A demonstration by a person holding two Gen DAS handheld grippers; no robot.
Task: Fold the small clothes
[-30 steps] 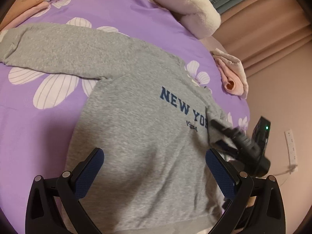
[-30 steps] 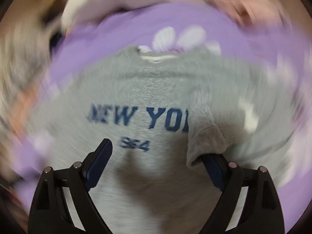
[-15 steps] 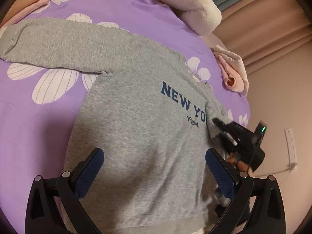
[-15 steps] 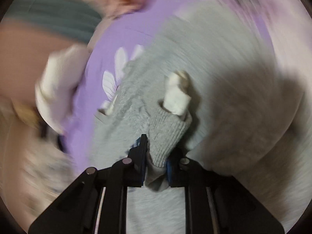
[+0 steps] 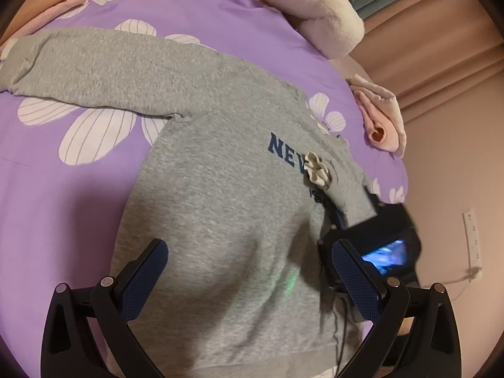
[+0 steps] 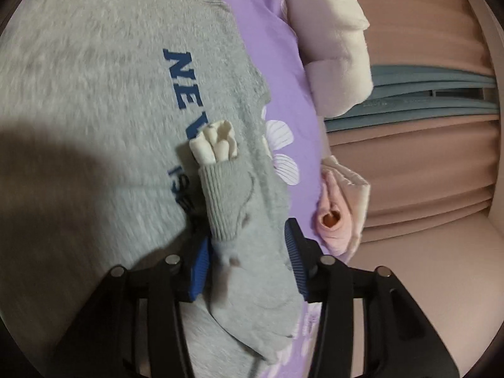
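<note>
A small grey sweatshirt [image 5: 220, 208] with blue "NEW YORK" print lies flat on a purple flowered bedsheet [image 5: 56, 208]. One sleeve [image 5: 94, 72] stretches out to the far left. The other sleeve [image 6: 230, 208], with a cream inner cuff [image 6: 217, 145], is folded over the print. My right gripper [image 6: 249, 252] is open, its jaws on either side of that sleeve; it shows in the left wrist view [image 5: 371, 236]. My left gripper [image 5: 249, 271] is open and empty above the sweatshirt's lower body.
A fluffy cream garment [image 5: 315, 3] lies at the head of the bed. A folded pink garment [image 5: 381, 119] sits at the bed's right edge, by pink curtains [image 6: 425, 173]. The wall with a socket [image 5: 472, 239] is at the right.
My right gripper was shut on the sleeve cuff half a second ago; now its jaws have opened and the sleeve lies folded over the print. My left gripper has held still.
</note>
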